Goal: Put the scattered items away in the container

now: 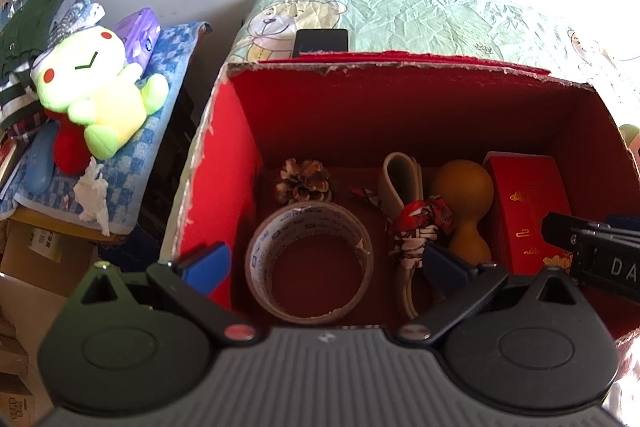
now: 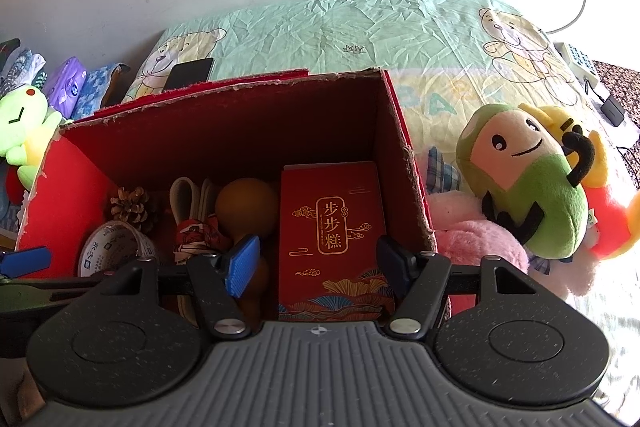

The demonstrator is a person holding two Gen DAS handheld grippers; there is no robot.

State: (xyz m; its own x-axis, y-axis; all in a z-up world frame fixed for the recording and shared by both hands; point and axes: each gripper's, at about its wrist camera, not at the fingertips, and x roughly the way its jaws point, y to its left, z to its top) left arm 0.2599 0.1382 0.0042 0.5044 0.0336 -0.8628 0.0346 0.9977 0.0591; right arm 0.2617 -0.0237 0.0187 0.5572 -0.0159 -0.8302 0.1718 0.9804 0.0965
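Left claw (image 1: 324,261): spread wide, empty, poised above the near rim of the red box (image 1: 236,131); its blue pads (image 1: 212,265) touch nothing. Directly beyond them lies one roll of clear tape (image 1: 310,261), flat on the box floor at near left.

Right claw (image 2: 316,265): likewise spread wide and empty, over the near right part of the same box. One red gift packet (image 2: 332,227) with gold lettering lies between and beyond its fingers, against the right wall.

Contents of the box, counted: one tape roll, one pine cone (image 1: 303,179) at far left, one beige strap (image 1: 400,175) with a red patterned cloth (image 1: 420,223) knotted around it at centre, one brown gourd-shaped object (image 1: 466,203) just right of the strap, one gift packet.

The box stands on a bed with a green bear-print sheet (image 2: 360,27). One dark phone (image 2: 190,73) lies on the sheet behind the box.

Outside the box: one green-and-yellow plush (image 1: 98,87) to the left on a blue checked cloth (image 1: 168,75); one green plush with a face (image 2: 524,179) to the right, beside a pink plush (image 2: 480,247).
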